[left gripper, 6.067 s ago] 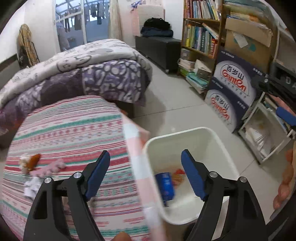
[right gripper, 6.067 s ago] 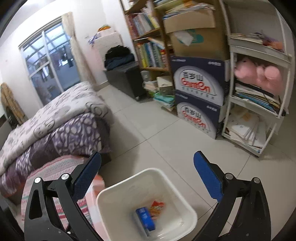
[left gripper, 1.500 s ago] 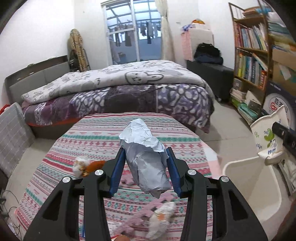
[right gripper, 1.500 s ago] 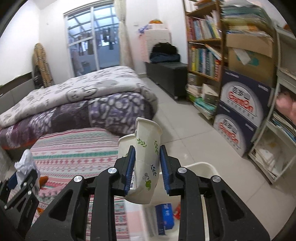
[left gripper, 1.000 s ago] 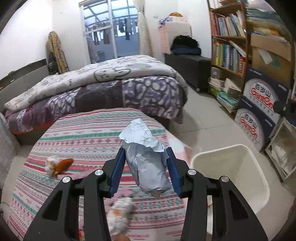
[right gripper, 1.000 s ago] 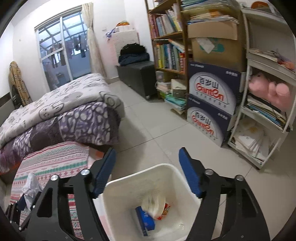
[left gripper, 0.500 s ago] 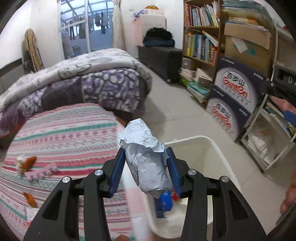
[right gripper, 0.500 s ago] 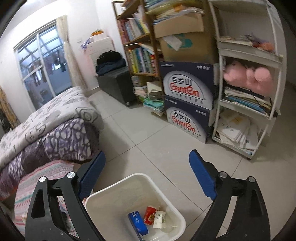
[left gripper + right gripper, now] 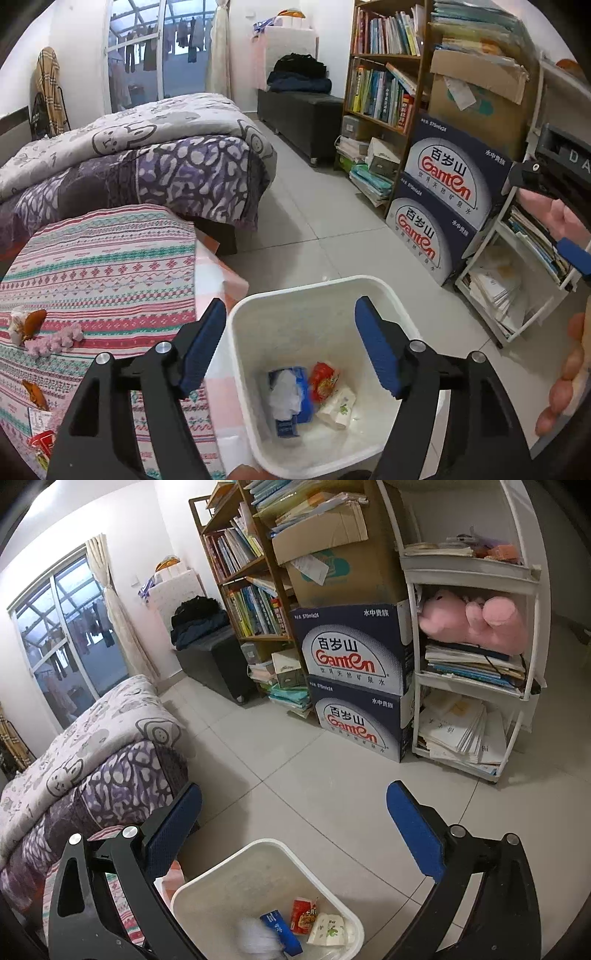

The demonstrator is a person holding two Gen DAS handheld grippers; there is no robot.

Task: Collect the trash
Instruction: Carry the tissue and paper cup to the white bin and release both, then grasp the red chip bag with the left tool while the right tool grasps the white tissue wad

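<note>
Trash remaining on the table [image 9: 110, 266] comprises a tissue-and-peel scrap [image 9: 26, 325], a pink fuzzy strip [image 9: 55, 339] and wrappers [image 9: 37, 421]; we judge all light, soft and crushable, best pinched across the middle. Left tool [image 9: 291, 343] has just opened, empty, above the white bin [image 9: 240, 332]; right tool [image 9: 295, 834] has likewise spread wide, empty. Crumpled paper [image 9: 284, 395] lies in the bin.
</note>
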